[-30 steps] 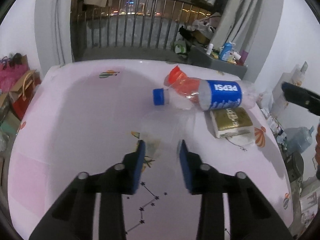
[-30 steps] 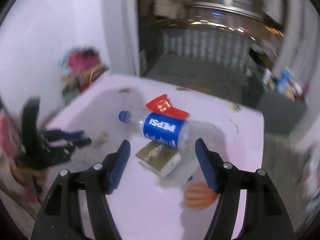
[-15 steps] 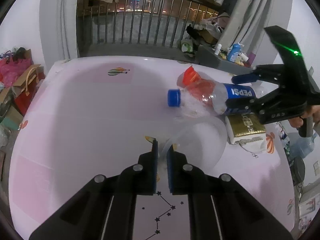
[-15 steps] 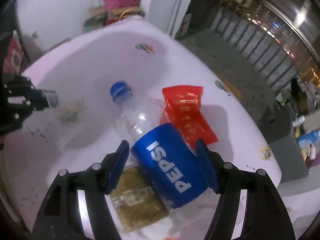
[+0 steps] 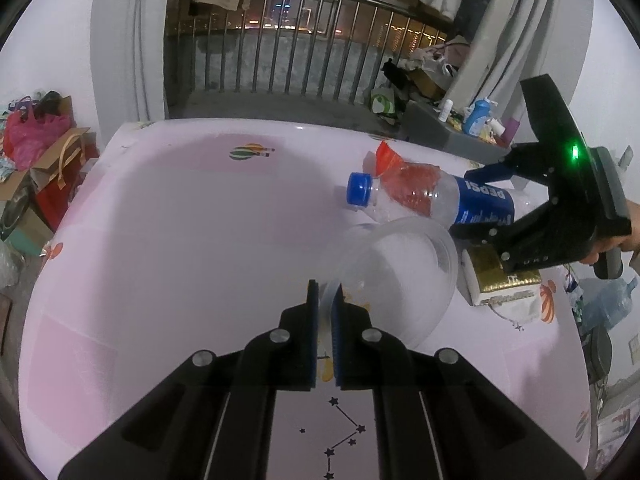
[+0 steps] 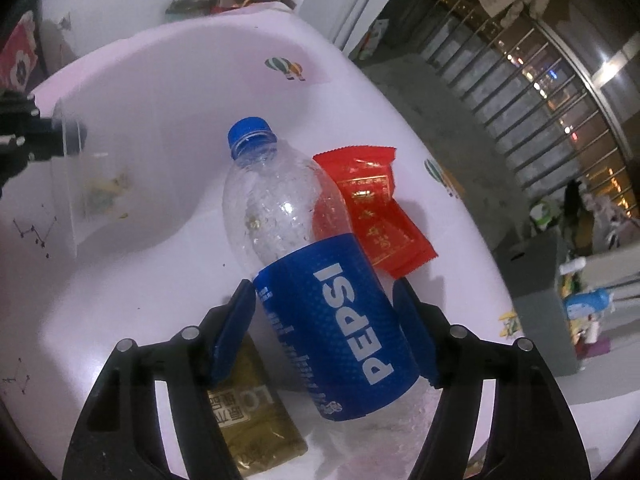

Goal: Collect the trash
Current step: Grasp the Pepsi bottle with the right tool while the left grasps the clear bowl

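Observation:
On the pink tablecloth point(image 5: 180, 220) lies a clear Pepsi bottle point(image 6: 288, 208) with a blue cap and blue label. A red wrapper point(image 6: 372, 204) lies behind it and a gold packet point(image 6: 256, 420) beside it. My right gripper point(image 6: 323, 296) is open and straddles the bottle's label, one finger on each side. My left gripper point(image 5: 326, 292) is shut on the rim of a clear plastic bowl point(image 5: 396, 276), which tilts up on its edge. The left wrist view also shows the bottle point(image 5: 436, 200), the wrapper point(image 5: 390, 158), the packet point(image 5: 492, 276) and the right gripper point(image 5: 468, 204).
Bags and cardboard boxes point(image 5: 36, 148) are piled on the floor left of the table. A grey ledge with small bottles point(image 5: 476, 120) stands behind the far right corner, in front of a balcony railing. A big water jug point(image 5: 608, 300) sits on the floor at the right.
My left gripper closed on the bowl's rim and tipped the bowl up. My right gripper came down and rolled until its open fingers stood on both sides of the bottle.

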Demonstrator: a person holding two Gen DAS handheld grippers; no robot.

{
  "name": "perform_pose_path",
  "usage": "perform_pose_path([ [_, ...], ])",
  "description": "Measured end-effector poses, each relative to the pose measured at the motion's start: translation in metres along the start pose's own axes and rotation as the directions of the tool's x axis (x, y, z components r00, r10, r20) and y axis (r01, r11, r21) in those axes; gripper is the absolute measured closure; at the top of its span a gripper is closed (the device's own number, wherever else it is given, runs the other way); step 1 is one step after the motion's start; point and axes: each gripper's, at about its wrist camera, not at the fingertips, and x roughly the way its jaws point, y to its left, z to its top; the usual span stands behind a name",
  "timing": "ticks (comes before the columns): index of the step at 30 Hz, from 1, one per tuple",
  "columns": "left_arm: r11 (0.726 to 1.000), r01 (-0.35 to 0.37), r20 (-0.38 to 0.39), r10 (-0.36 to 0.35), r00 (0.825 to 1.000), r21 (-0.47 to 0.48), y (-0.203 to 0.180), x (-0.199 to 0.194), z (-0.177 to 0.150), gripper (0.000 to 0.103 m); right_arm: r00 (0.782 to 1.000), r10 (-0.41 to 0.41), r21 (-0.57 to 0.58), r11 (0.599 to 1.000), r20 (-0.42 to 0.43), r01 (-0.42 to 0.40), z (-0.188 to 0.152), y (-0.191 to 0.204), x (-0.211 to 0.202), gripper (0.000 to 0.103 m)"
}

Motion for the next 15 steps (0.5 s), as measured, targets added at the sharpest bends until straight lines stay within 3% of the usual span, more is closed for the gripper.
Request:
perform_pose_path([
  [6, 1.000, 0.000, 0.013, 0.000, 1.000, -0.009, 0.005, -0.007, 0.001, 0.098, 0.997, -0.065, -0.003, 0.998, 0.037, 0.065, -0.011, 0.007, -0.027, 0.043],
  [12, 1.000, 0.022, 0.025, -0.022, 0.999, 0.000, 0.001, -0.019, -0.003, 0.098, 0.987, -0.126, 0.104, 0.988, 0.096, 0.115, -0.036, 0.000, -0.082, 0.045],
  [15, 0.999, 0.049, 0.019, -0.049, 0.999, 0.010, -0.002, -0.023, -0.006, 0.098, 0.985, -0.131, 0.189, 0.976, 0.116, 0.108, -0.065, 0.007, -0.115, 0.046],
])
